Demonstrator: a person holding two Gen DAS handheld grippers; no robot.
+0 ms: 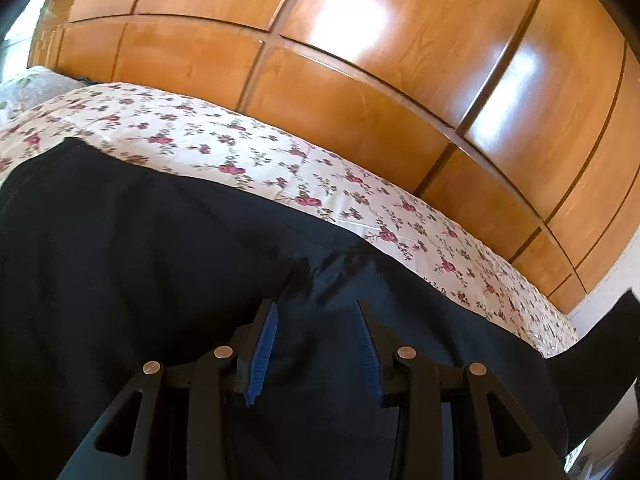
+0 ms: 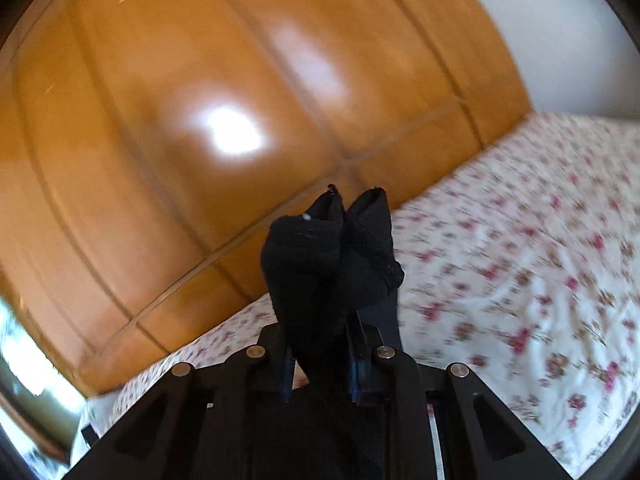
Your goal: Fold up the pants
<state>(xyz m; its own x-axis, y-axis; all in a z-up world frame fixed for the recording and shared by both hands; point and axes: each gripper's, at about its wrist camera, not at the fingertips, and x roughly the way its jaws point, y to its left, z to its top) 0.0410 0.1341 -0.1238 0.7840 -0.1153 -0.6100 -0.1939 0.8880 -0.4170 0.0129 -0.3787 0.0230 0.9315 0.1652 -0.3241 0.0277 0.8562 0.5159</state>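
Black pants (image 1: pixel 160 260) lie spread across a floral bedsheet (image 1: pixel 240 148). My left gripper (image 1: pixel 316 308) hovers just above the dark cloth with its blue pads (image 1: pixel 262 356) apart and nothing between them. In the right wrist view my right gripper (image 2: pixel 320 344) is shut on a bunched end of the black pants (image 2: pixel 328 252), which stands up out of the fingers above the bed. The right wrist view is blurred by motion.
A glossy wooden wardrobe (image 1: pixel 360 60) runs along the far side of the bed and also shows in the right wrist view (image 2: pixel 180 120). A pillow (image 1: pixel 28 84) lies at the far left. The floral sheet (image 2: pixel 520 260) extends to the right under my right gripper.
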